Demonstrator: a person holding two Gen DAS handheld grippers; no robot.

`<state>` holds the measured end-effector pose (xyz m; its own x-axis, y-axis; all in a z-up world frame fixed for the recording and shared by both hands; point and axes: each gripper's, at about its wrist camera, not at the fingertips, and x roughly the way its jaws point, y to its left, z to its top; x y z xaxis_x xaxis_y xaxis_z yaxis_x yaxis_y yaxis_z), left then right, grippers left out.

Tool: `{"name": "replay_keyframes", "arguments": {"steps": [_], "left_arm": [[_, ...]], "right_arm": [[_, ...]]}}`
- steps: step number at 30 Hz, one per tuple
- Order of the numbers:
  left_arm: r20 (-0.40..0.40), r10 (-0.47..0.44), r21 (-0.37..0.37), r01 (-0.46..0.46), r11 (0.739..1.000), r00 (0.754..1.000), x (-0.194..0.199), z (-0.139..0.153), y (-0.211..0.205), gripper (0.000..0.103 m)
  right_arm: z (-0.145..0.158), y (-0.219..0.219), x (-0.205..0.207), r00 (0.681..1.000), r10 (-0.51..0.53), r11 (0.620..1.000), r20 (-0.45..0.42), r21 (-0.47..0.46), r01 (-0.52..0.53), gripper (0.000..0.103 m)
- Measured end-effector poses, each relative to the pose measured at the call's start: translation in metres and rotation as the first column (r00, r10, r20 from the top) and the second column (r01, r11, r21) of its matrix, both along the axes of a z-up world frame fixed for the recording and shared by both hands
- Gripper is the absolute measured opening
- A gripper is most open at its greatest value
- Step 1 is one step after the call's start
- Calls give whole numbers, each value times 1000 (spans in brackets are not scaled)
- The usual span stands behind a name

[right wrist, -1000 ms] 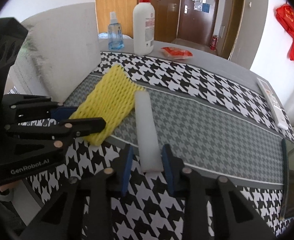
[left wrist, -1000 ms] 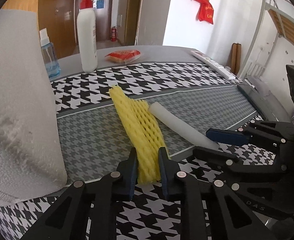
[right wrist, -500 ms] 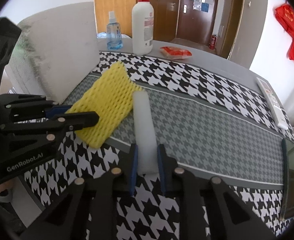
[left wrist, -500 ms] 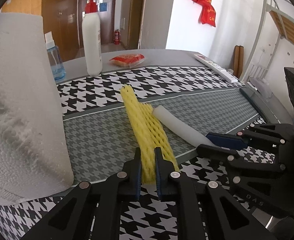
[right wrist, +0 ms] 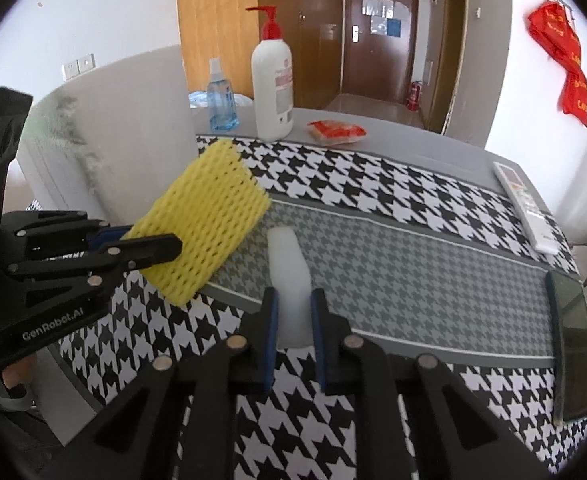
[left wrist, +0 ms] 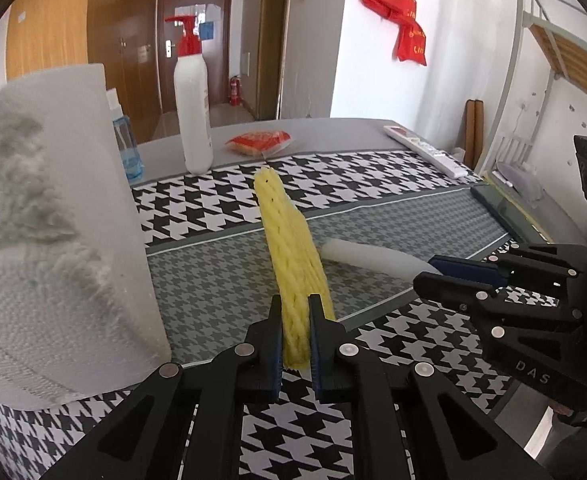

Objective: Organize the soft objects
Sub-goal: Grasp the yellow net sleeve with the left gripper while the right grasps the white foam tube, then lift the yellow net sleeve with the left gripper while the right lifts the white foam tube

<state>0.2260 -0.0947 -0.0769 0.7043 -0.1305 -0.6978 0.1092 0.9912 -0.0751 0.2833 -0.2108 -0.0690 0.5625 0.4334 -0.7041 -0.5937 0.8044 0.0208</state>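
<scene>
Both grips closed in the last second. Left gripper point(left wrist: 295, 328) fingers were spread around the near end of the yellow foam net point(left wrist: 291, 256); now they pinch it tight, and the net is off the surface, tilted up toward the far side – clear in the right wrist view point(right wrist: 209, 224), where it hangs in the air over the houndstooth cloth point(right wrist: 413, 280). Right gripper point(right wrist: 294, 316) fingers have narrowed onto the near end of the white foam tube point(right wrist: 289, 276) and clamp it; the far end looks raised a little, but can't tell whether it's fully clear of the surface. Tube sits just right of the net, the two now apart.

Read: pickup stage done for both soft items, next is carrying them to wherever they get grouped. Paper towel roll point(left wrist: 53, 220) stands close on the left, pump bottle point(left wrist: 192, 120) and spray bottle point(right wrist: 223, 96) behind it – the lifted net needs to swing clear of those. Both pieces are floppy, so expect sag on the free ends
</scene>
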Motion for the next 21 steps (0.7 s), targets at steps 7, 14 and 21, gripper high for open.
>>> {"name": "replay_keyframes", "arguments": {"steps": [7, 14, 21], "left_arm": [[21, 7, 5, -7, 1000, 1000, -10, 7, 1, 11], [30, 9, 2, -9, 1000, 1000, -19, 12, 2, 11], [58, 13, 18, -14, 1000, 998, -32, 18, 3, 11]], "right_arm": [[10, -10, -12, 1000, -29, 999, 9, 30, 29, 19], [21, -21, -27, 997, -66, 996, 36, 64, 64, 19], [30, -25, -39, 993, -99, 991, 57, 91, 94, 19]]}}
